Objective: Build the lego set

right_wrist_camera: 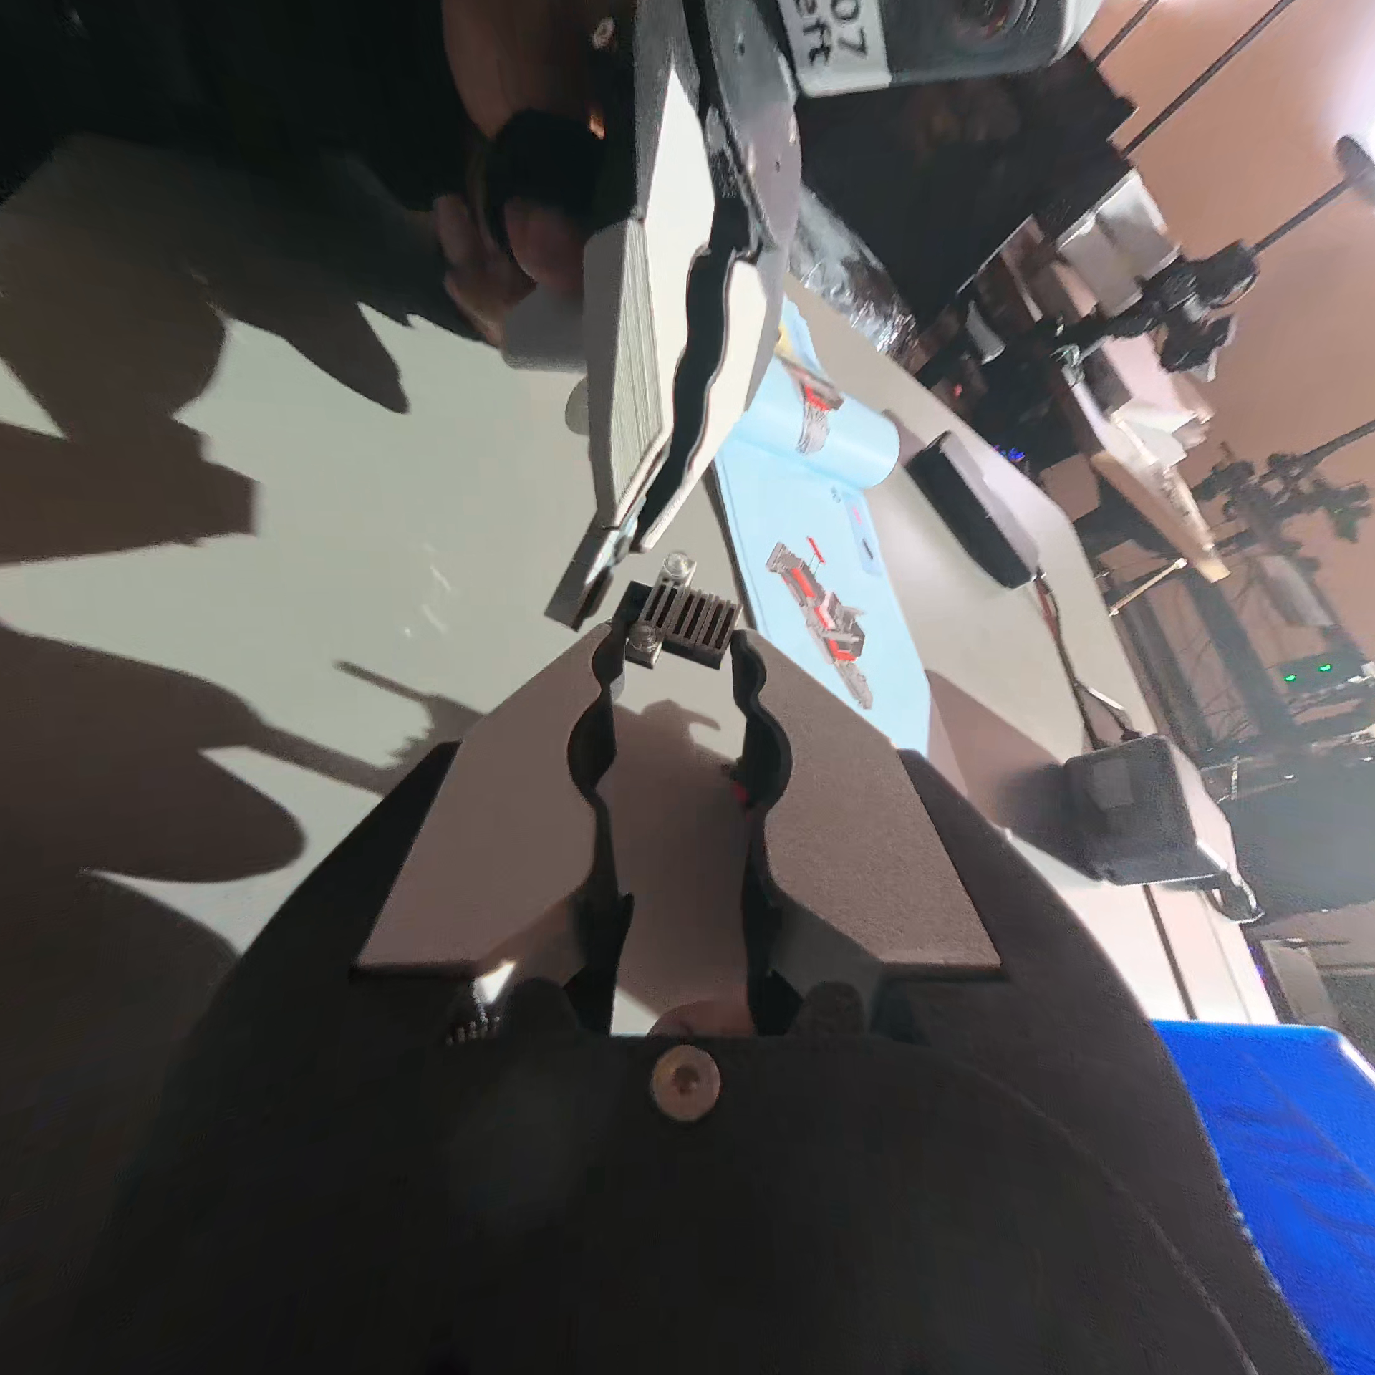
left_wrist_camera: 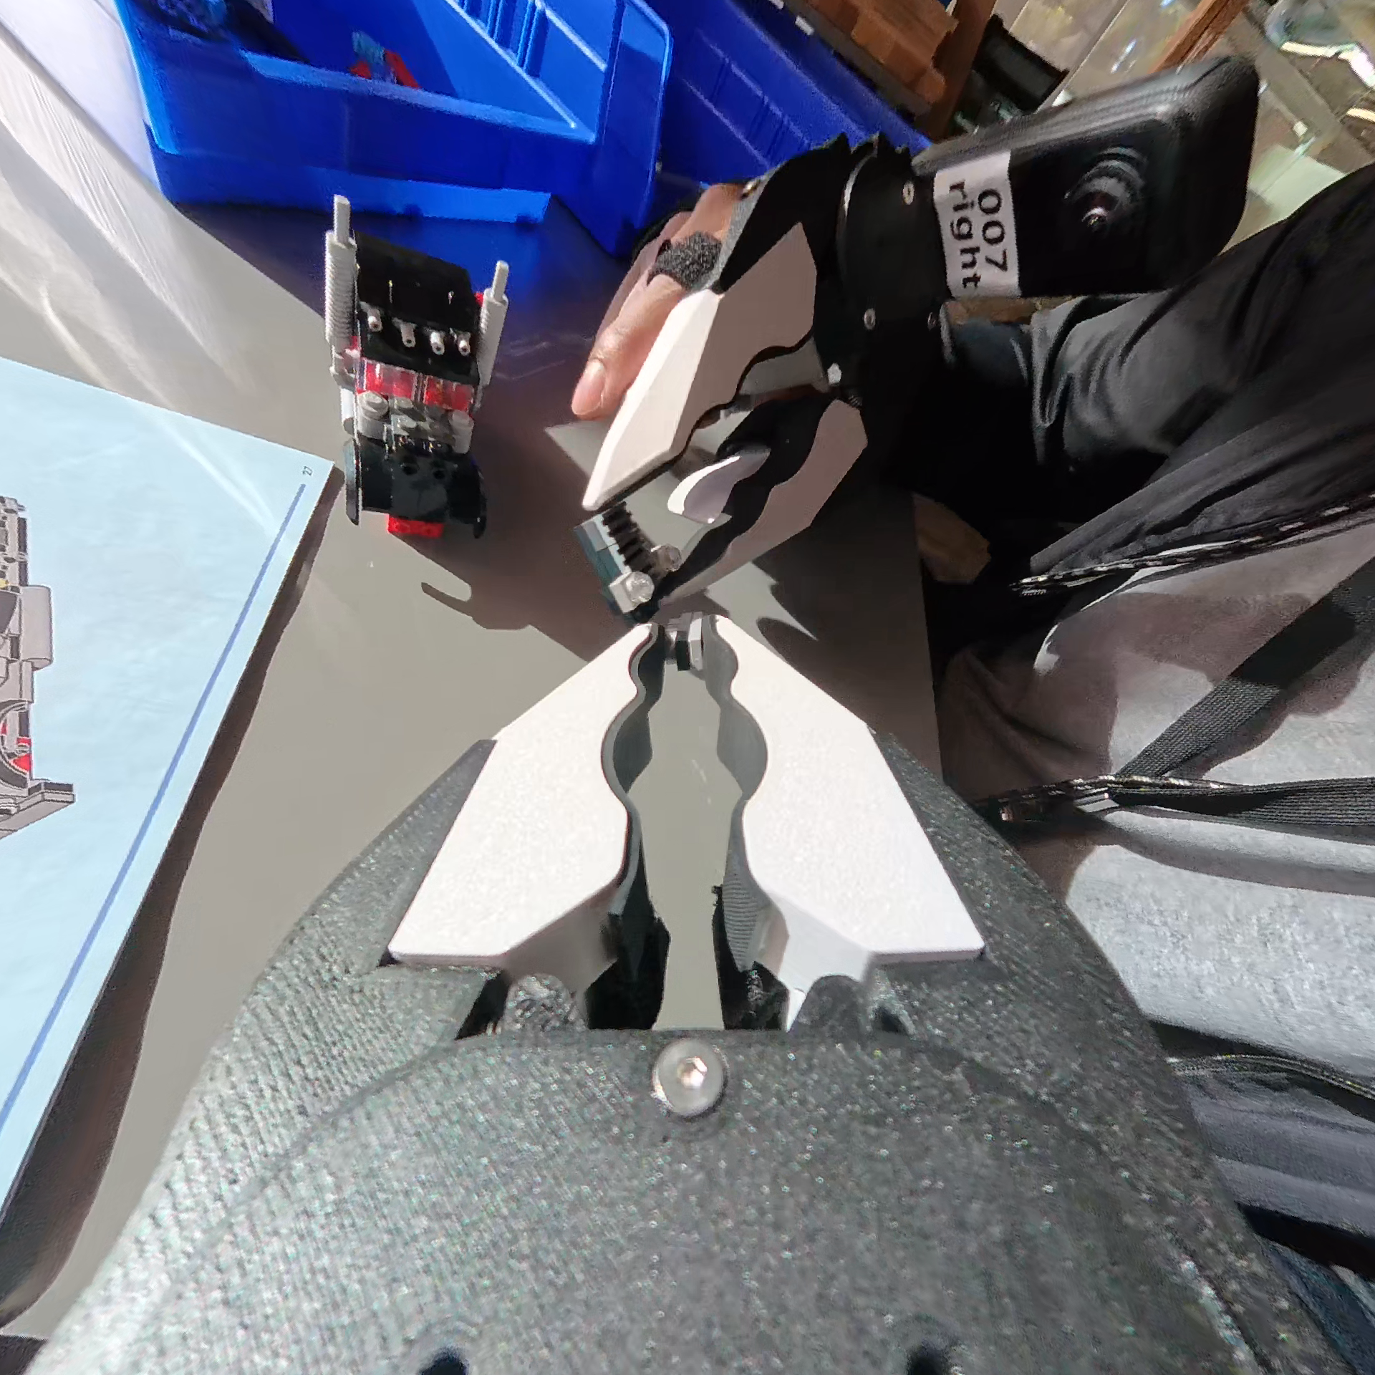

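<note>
My left gripper [left_wrist_camera: 681, 641] is shut on a small grey lego piece [left_wrist_camera: 686, 646] at its fingertips. My right gripper [right_wrist_camera: 677, 641] is shut on a small grille assembly [right_wrist_camera: 688, 614], grey ribbed with clear round studs. Both are held above the table with their tips almost touching. In the left wrist view the right gripper [left_wrist_camera: 629, 554] comes in from the upper right with the grille assembly [left_wrist_camera: 621, 558]. In the right wrist view the left gripper [right_wrist_camera: 588, 577] comes down from the top; its small piece is hidden. A black, red and grey lego truck [left_wrist_camera: 409, 394] stands on the table beyond.
An open light-blue instruction booklet [left_wrist_camera: 134, 610] lies on the grey table [left_wrist_camera: 417, 684], left of the truck; it also shows in the right wrist view [right_wrist_camera: 811, 565]. Blue parts bins [left_wrist_camera: 417, 111] stand behind the truck. A black camera box [right_wrist_camera: 1131, 811] sits at the table edge. A person's hand [left_wrist_camera: 632, 327] holds the right gripper. My left and right fingertips are right by each other.
</note>
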Tool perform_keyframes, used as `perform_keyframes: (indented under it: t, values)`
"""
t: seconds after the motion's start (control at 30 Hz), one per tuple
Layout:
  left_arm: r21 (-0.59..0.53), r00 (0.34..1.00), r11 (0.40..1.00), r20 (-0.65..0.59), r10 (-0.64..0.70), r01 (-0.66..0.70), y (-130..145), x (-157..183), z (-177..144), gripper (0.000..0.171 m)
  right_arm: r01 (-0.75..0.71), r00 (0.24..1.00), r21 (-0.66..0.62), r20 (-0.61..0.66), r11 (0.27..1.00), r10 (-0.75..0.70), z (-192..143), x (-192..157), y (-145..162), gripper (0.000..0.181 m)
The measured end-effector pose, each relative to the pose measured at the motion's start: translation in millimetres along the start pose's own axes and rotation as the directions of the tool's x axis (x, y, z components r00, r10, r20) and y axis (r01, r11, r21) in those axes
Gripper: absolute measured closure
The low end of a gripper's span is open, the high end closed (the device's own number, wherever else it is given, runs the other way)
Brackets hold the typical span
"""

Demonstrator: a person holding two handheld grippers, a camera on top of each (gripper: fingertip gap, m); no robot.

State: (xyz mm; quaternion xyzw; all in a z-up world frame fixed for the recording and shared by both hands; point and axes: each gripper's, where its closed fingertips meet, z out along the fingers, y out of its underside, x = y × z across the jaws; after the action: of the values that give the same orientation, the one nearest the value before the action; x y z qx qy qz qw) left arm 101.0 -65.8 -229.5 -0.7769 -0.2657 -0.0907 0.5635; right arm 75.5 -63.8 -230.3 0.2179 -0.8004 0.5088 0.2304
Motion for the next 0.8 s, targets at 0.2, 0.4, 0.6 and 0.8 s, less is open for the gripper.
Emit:
perform_keyframes:
  t: [0.2,0.4,0.6,0.8]
  values:
    - [0.129,0.997,0.991,-0.08,-0.023,0.033,-18.0,6.6,-9.6,0.161,0.0,0.998,0.076,-0.065,0.997,0.005,-3.5,8.2,-12.2,0.151]
    - [0.21,0.989,0.975,-0.139,-0.041,0.07,-29.7,11.0,-14.7,0.161,-0.039,0.993,0.153,-0.108,0.987,0.056,-8.5,16.2,-23.3,0.151]
    - [0.247,0.986,0.962,-0.145,-0.079,0.114,-35.4,6.4,-16.8,0.16,-0.057,0.985,0.168,-0.15,0.984,0.083,-8.1,21.3,-25.7,0.151]
    - [0.277,0.985,0.948,-0.116,-0.129,0.157,-39.5,-4.4,-19.3,0.16,-0.144,0.966,0.152,-0.192,0.978,0.172,-4.1,29.2,-22.8,0.152]
